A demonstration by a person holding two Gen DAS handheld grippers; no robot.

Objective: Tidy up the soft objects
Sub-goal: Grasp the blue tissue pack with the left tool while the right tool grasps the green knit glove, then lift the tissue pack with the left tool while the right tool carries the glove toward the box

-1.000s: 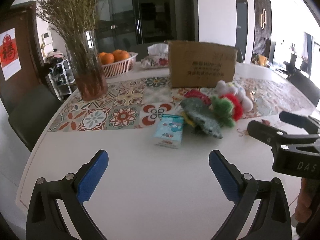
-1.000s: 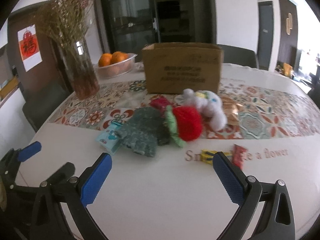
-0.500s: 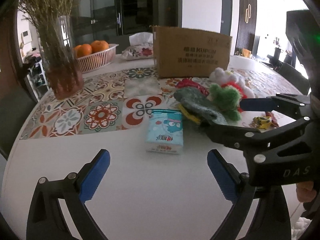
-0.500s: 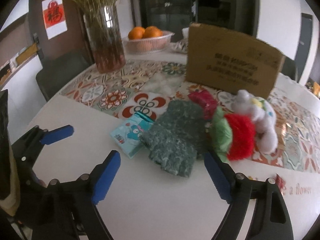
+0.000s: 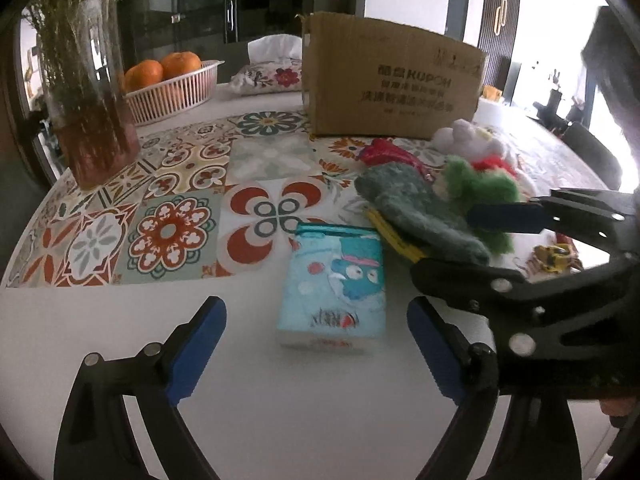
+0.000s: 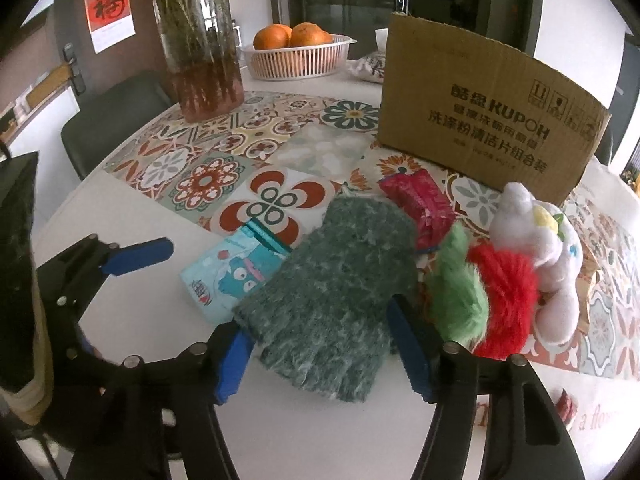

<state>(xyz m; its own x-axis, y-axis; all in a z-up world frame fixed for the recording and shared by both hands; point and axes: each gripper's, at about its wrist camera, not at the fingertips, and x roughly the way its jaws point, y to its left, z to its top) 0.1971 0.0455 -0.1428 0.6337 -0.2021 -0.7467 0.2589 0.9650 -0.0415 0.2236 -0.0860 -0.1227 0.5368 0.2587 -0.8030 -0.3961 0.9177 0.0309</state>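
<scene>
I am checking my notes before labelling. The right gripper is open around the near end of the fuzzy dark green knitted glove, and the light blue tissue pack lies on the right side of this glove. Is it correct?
One detail is wrong. In the right wrist view the light blue tissue pack lies left of the fuzzy dark green knitted glove, not right. The right gripper is indeed open around the glove's near end.

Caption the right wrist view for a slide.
Open right gripper straddles the green knit glove, beside a blue tissue pack and plush toys, cardboard box behind.

Mottled dark-green glove (image 6: 340,288), pale-blue tissue pack (image 5: 336,284) (cartoon print), floral-tiled mat (image 5: 176,200)
</scene>
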